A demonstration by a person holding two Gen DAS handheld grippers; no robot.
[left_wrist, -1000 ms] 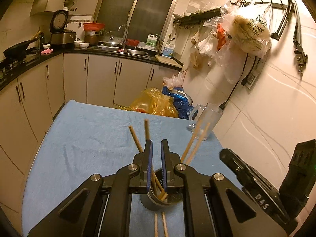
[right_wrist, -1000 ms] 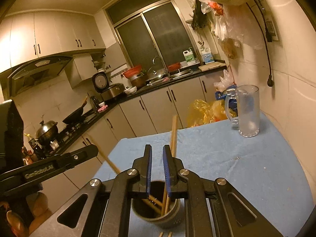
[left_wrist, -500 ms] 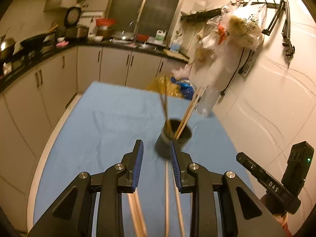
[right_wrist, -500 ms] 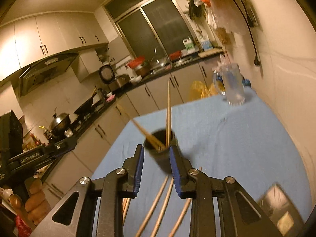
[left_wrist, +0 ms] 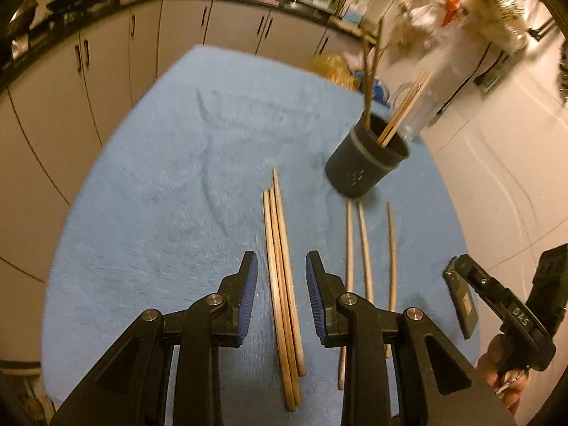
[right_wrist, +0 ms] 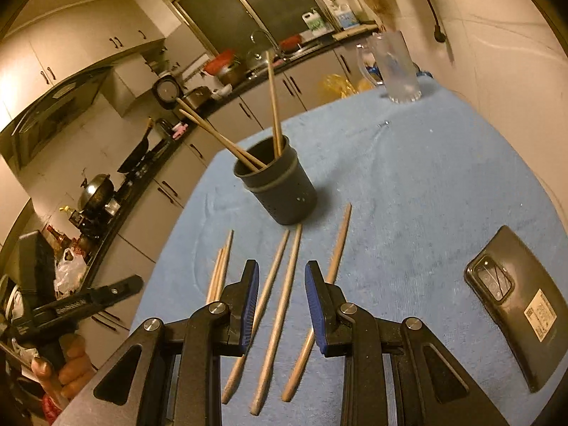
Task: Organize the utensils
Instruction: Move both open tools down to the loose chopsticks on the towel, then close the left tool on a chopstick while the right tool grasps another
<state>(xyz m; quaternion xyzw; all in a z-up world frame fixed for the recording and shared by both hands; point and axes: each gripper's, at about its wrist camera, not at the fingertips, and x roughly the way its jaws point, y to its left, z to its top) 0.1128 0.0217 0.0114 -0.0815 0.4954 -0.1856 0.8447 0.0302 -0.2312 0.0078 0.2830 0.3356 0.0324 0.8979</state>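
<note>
Six loose chopsticks lie on the blue-cloth tabletop [left_wrist: 149, 184], all pale bare wood, slim and tapering to one end. Three of them form a tight bundle [left_wrist: 282, 284], sides touching, the long axis running from the near edge away toward the holder, narrow tips at the far end. The other three [right_wrist: 280, 294] lie just to the right of that bundle, spaced a little apart from each other (roughly parallel, the outer one slightly bowed in the fisheye), and they point the same way, tips toward the holder.

The holder [right_wrist: 280, 186] is a dark round cup with a raised band below its rim, standing upright just beyond the loose sticks. Four chopsticks [right_wrist: 275, 106] stand in it, two leaning left and two nearly upright.

The left tongs [left_wrist: 280, 298] hang above the bundle with the jaws apart, having just been opening; the bundle shows in the gap, not gripped. The right tongs [right_wrist: 280, 301] stand likewise apart after just opening, over two of the spaced sticks, pads clear of them.

A dark phone [right_wrist: 522, 305] lies face down at the right, and a clear glass mug [right_wrist: 399, 71] stands at the far corner.
</note>
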